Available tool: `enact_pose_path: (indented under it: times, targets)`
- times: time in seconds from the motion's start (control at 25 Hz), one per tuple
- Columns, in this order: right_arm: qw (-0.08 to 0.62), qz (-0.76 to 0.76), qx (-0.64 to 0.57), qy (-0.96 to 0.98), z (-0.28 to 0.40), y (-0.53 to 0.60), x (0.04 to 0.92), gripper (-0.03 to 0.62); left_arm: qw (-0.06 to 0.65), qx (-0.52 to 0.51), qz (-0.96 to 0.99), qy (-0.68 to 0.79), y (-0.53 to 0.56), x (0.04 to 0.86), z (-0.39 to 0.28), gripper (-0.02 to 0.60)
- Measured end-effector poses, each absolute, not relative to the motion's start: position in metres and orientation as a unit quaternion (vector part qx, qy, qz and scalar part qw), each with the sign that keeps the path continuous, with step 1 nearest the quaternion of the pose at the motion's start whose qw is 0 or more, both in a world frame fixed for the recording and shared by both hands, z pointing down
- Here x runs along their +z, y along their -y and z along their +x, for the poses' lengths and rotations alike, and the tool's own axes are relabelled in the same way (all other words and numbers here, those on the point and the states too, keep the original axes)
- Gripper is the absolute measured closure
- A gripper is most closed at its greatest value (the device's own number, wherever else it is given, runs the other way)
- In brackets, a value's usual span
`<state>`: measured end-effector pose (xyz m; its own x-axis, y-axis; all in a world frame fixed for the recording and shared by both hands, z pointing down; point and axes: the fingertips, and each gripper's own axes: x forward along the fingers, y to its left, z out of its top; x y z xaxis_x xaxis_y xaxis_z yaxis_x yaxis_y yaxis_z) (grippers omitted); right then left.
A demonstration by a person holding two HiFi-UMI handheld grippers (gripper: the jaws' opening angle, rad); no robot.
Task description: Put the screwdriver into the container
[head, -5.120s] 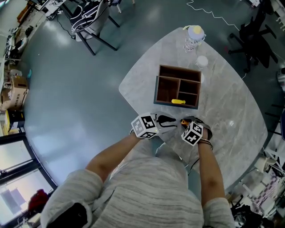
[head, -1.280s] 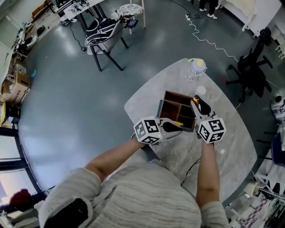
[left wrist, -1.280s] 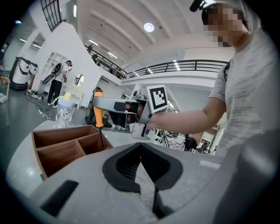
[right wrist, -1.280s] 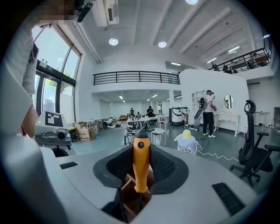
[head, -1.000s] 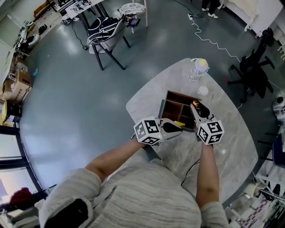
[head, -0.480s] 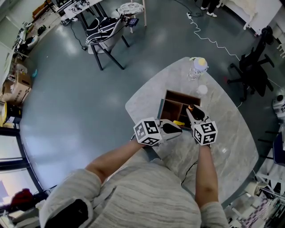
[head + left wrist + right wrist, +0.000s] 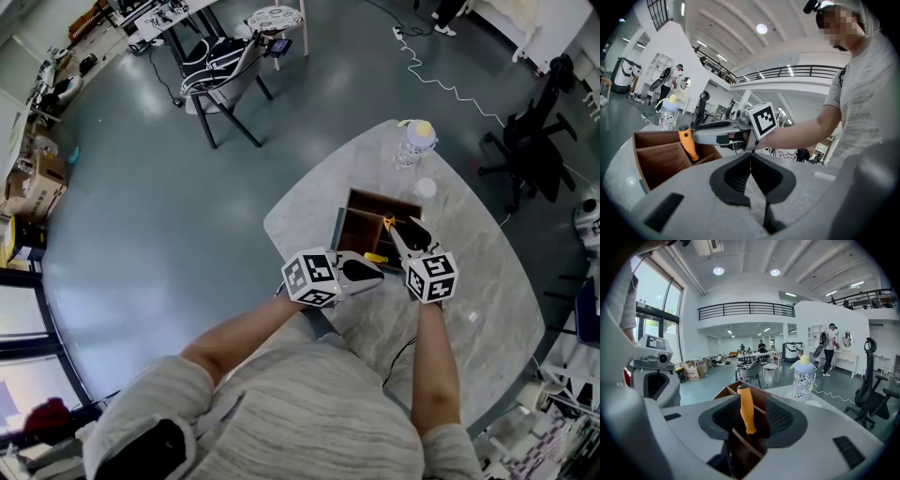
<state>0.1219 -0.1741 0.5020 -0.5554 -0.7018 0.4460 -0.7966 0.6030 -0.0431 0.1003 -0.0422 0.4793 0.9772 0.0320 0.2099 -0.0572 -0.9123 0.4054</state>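
Screwdriver release needs care: our left tool sits pinched together and empty; our right tool, jaws just parted wide, flanks the handle, which stands nearly upright inside the container. We should withdraw straight, avoiding the handle.

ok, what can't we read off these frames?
- Orange-handled screwdriver: shaft and tip, right gripper view, sunk in the dark of the brown wooden divided box, below the gripper's body.
- Which compartment holds it: head view, the right gripper, fingers just opened around the handle, covers it.
- Small yellow item in the box: head view, too small, partly behind the shut left gripper.
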Motion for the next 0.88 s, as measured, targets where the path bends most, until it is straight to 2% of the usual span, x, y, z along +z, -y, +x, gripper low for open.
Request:
enact_pose_path:
  times: [0.8, 0.84, 0.88]
  targets:
    - [0.148, 0.435, 0.127, 0.879, 0.126, 0.097, 0.482, 0.472, 0.209, 0.116, 0.971, 0.009, 0.023, 0.491, 0.104, 0.566]
    - [0.144, 0.435, 0.126, 0.880, 0.127, 0.092, 0.481, 0.496, 0.209, 0.115, 0.971, 0.010, 0.022, 0.492, 0.106, 0.566]
    - [0.141, 0.436, 0.124, 0.880, 0.128, 0.088, 0.478, 0.554, 0.209, 0.113, 0.971, 0.011, 0.020, 0.492, 0.107, 0.566]
